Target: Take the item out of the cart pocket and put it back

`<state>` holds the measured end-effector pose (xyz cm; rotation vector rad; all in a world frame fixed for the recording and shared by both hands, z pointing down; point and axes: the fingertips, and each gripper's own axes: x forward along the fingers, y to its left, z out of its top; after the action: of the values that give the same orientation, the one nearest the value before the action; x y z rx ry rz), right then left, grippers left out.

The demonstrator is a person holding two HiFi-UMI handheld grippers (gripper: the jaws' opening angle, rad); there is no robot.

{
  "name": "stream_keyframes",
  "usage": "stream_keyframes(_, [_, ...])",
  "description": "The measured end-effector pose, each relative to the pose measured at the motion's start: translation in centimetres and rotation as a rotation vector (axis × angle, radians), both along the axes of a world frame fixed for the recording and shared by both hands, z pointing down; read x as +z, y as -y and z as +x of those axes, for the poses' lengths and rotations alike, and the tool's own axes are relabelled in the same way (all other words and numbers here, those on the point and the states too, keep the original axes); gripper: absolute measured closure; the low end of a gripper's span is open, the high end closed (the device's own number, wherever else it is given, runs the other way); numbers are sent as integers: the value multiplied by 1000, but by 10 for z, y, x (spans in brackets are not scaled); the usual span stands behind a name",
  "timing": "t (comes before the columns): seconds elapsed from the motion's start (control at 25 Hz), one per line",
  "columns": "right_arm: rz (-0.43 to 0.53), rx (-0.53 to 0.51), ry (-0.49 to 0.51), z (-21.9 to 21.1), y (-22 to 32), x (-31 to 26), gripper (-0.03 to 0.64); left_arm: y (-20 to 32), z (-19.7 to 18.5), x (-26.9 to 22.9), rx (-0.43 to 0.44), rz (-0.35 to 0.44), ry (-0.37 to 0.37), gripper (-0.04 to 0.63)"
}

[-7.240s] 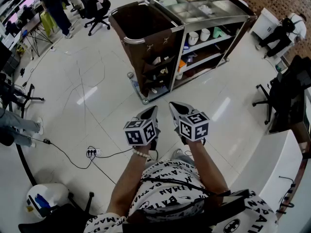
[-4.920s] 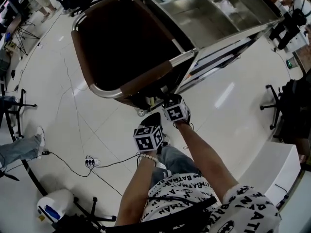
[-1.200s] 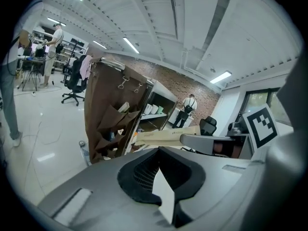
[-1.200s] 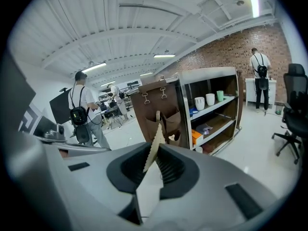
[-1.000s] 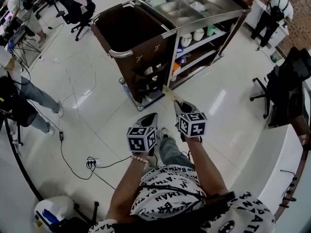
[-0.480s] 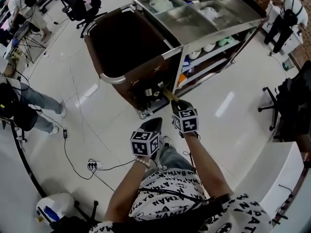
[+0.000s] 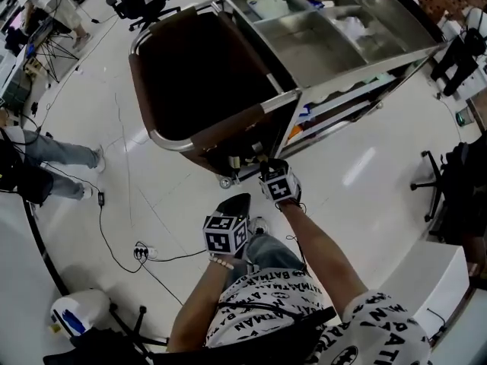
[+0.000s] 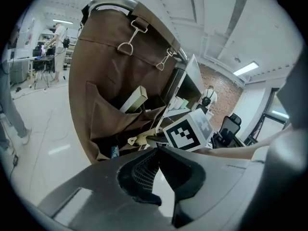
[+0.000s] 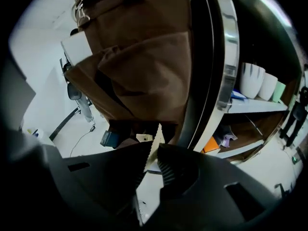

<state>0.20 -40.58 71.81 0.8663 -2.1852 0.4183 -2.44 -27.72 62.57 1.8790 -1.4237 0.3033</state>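
Thin cream packet (image 9: 156,134), one edge zigzag-cut, clamped edge-on between the right gripper's (image 9: 155,147) jaws. Its free end points at the lower pocket (image 8: 118,129) on the brown fabric bag (image 7: 228,131) at the end of the cart (image 7: 281,101). Cannot tell whether the tip is inside the pocket mouth.

Right forearm (image 7: 319,242) reaches forward and down, with the right gripper close against the bag's pocket side. Left gripper (image 7: 236,202) is held back nearer the body, above the floor (image 7: 152,204), pointing towards the cart. Its jaws are closed together, nothing between them.

The upper pocket holds a white box (image 8: 134,98), tilted. White cups (image 9: 255,83) stand on the cart shelf, just right of the steel frame.
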Motion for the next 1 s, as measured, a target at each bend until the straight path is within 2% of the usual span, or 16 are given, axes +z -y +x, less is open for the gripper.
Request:
stream_keyframes(0.16, [-7, -28, -47, -7, 11, 26, 563, 3, -5, 10, -31, -21, -9, 592])
stream_keyframes(0.4, [-34, -34, -62, -14, 19, 51, 560, 3, -8, 15, -56, -28, -25, 592])
stream_keyframes(0.52, [-25, -33, -33, -17, 17, 46, 528, -3, -16, 13, -70, -21, -27, 592])
stream_keyframes(0.56, [-20, -31, -24, -17, 16, 43, 494, -6, -19, 11, -75, -15, -26, 592])
stream_keyframes(0.6, [-14, -28, -17, -17, 13, 37, 472, -9, -22, 9, -81, -8, -25, 592])
stream_keyframes(0.76, [6, 37, 26, -5, -7, 3, 472, -25, -41, -7, -100, 21, -32, 592])
stream_keyframes(0.88, [15, 88, 106, 7, -40, -40, 477, -46, -52, -26, -107, 56, -48, 592])
stream_keyframes(0.92, [21, 98, 148, 9, -54, -59, 495, -55, -55, -35, -105, 70, -51, 592])
stream_keyframes(0.96, [32, 105, 193, 9, -70, -80, 557, -63, -57, -43, -100, 85, -54, 592])
stream_keyframes(1.0, [47, 109, 231, 10, -85, -100, 590, -72, -59, -51, -93, 99, -57, 592])
